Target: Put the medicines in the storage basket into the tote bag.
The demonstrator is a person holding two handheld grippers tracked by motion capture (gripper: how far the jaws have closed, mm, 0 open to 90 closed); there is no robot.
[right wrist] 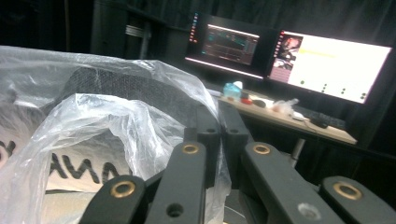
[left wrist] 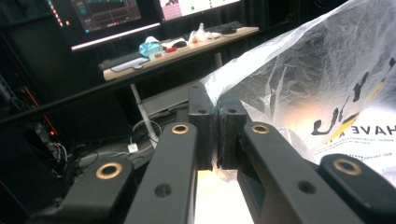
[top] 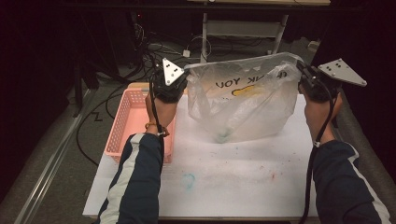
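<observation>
A clear plastic bag (top: 243,105) with black and yellow print hangs stretched over the white table (top: 233,186), its bottom resting on the surface. My left gripper (top: 186,73) is shut on the bag's left top corner. In the left gripper view the jaws of the left gripper (left wrist: 216,114) pinch the film of the bag (left wrist: 327,88). My right gripper (top: 301,70) is shut on the right top corner. The right gripper view has the right gripper (right wrist: 219,122) closed on the crumpled rim of the bag (right wrist: 93,126). Something small and green (top: 223,136) lies inside the bag's bottom.
A pink plastic basket (top: 126,126) stands at the table's left edge, under my left forearm. Cables run over the floor at the back left. A desk (left wrist: 177,51) with monitors and a keyboard stands beyond the table. Faint paint stains mark the tabletop.
</observation>
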